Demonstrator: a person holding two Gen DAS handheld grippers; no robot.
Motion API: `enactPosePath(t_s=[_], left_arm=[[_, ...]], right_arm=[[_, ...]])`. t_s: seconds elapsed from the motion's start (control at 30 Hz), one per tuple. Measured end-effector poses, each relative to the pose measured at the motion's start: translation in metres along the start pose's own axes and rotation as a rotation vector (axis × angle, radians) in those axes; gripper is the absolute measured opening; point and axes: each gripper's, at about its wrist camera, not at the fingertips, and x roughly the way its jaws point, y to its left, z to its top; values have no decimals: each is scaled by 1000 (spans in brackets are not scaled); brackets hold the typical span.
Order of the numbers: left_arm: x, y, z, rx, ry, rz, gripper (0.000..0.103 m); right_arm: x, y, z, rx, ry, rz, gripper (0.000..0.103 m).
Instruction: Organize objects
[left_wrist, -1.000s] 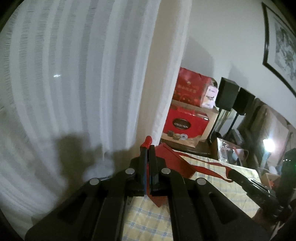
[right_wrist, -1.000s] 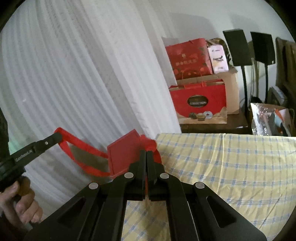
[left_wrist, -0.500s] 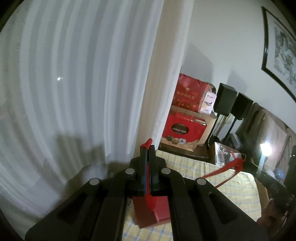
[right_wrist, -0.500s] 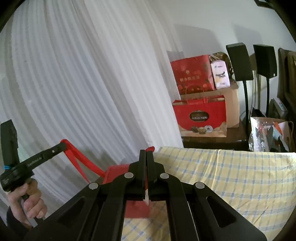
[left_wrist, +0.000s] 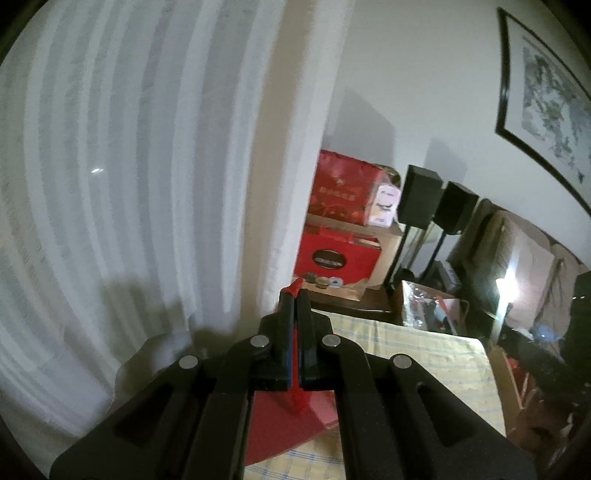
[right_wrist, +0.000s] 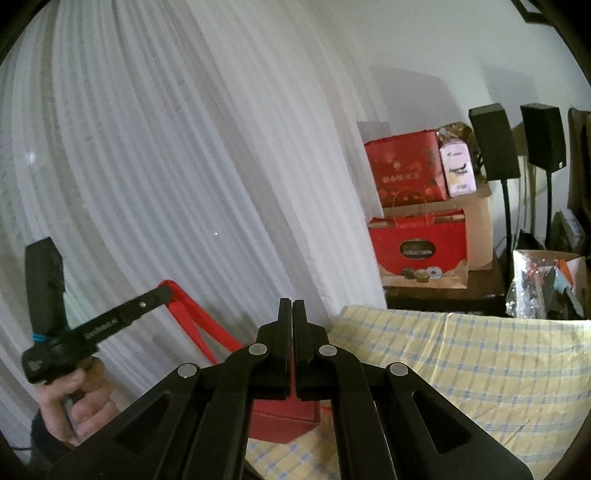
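A red gift bag (left_wrist: 291, 421) hangs below both grippers over a yellow checked tablecloth (right_wrist: 461, 362). My left gripper (left_wrist: 294, 295) is shut on one red ribbon handle (left_wrist: 296, 287), whose tip sticks out past the fingertips. In the right wrist view the left gripper (right_wrist: 162, 293) shows at the left, held by a hand, with the red handle (right_wrist: 199, 325) running down to the bag (right_wrist: 284, 421). My right gripper (right_wrist: 291, 304) is shut on the bag's other handle, seen as a red strip between its fingers.
White pleated curtains (right_wrist: 166, 166) fill the left. Behind the table stand red gift boxes (right_wrist: 417, 254) in a cardboard box, two black speakers on stands (right_wrist: 495, 144) and a crinkled plastic bag (right_wrist: 543, 284). A framed picture (left_wrist: 543, 96) hangs on the wall.
Both grippers have risen with the handles, and the red bag has gone from tilted beside the grippers to hanging low beneath them. The left handle now runs steeply up.
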Motion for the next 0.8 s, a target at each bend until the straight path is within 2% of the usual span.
enactPosePath(t_s=[0.33, 0.53, 0.6, 0.8], left_arm=[[-10, -46, 15, 67, -1, -54, 1], [-15, -66, 26, 90, -14, -97, 1], [-17, -70, 29, 95, -16, -103, 1], [-19, -67, 25, 86, -11, -97, 1]], right_arm=[[-19, -60, -7, 128, -3, -46, 0], [-21, -104, -31, 232, 26, -69, 0], [-17, -114, -43, 260, 50, -70, 1], [18, -144, -99, 414, 209, -9, 3]])
